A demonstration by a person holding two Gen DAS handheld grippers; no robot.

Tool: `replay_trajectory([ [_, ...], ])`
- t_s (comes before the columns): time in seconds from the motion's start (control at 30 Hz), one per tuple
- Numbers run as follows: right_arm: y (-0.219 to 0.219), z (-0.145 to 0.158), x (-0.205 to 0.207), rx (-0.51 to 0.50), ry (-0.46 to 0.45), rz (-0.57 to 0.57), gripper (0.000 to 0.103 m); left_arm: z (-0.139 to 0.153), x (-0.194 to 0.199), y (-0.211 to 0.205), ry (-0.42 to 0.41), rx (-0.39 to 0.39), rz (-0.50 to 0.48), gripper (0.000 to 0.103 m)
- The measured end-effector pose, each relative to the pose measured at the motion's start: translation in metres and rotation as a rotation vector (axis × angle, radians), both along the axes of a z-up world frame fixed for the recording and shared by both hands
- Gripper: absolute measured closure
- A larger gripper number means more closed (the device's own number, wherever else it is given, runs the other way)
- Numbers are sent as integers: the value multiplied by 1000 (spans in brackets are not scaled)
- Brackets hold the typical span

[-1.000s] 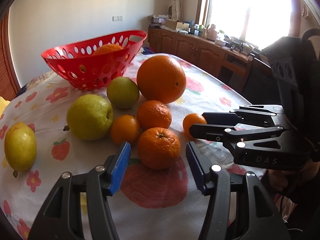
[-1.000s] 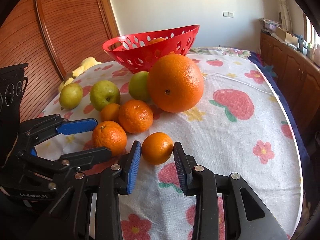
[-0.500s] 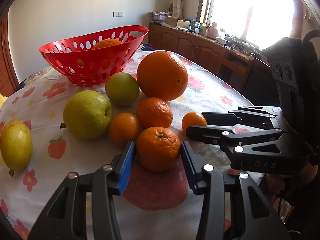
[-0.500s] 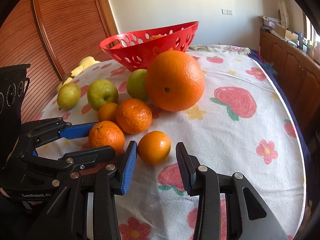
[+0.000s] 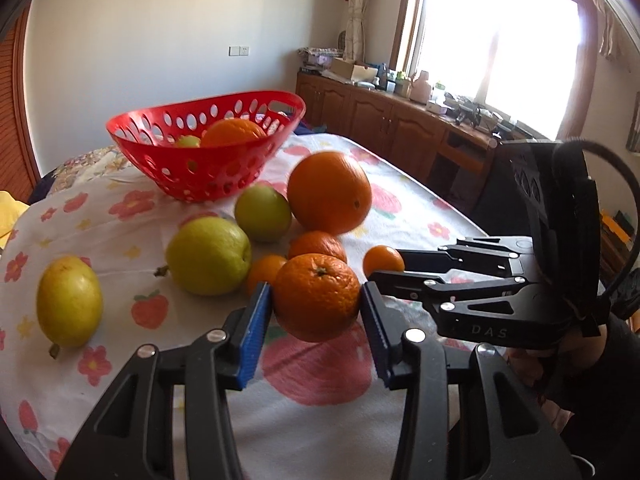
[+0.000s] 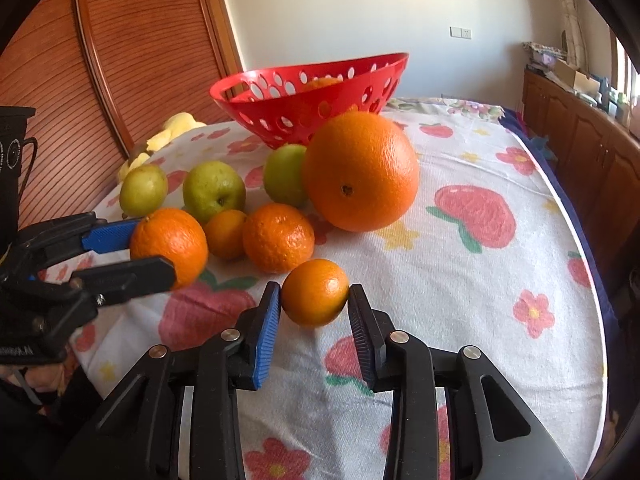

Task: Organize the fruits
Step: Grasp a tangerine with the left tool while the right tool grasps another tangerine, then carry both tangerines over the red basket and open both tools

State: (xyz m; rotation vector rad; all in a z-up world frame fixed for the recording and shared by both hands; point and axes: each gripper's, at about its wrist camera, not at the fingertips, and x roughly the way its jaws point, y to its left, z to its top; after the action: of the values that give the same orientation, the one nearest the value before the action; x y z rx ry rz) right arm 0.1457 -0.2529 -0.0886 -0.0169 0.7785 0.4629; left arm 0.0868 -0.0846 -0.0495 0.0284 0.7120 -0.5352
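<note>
My left gripper is shut on a medium orange and holds it just above the cloth; it also shows in the right wrist view. My right gripper is shut on a small orange, also seen in the left wrist view. A red perforated basket stands at the back with an orange and a green fruit inside. A big orange, two small oranges and green pears lie on the cloth between.
The table has a flowered cloth; its edge curves down the right side. A yellow pear lies at the left. Wooden cabinets stand under a bright window. A wooden slatted door is on the left.
Both grippers closed onto their oranges: the left around the medium orange, the right around the small one. Both have lifted slightly, and the basket's inside now shows more.
</note>
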Motion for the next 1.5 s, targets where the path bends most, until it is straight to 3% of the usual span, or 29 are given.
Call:
replay_trajectory([
  [0.57,4,60,10,-1,-121,26,69,58,24,42,-139,-9,83,59],
  [0.97,17,93,40,-15,-184,51,69,74,56,51,-173,-7,93,59],
  [1.2,22,102,82,-47,-202,64,69,70,101,49,-158,-12,103,59],
  [1.5,28,90,146,-84,-175,70,69,49,155,47,-109,36,120,59],
])
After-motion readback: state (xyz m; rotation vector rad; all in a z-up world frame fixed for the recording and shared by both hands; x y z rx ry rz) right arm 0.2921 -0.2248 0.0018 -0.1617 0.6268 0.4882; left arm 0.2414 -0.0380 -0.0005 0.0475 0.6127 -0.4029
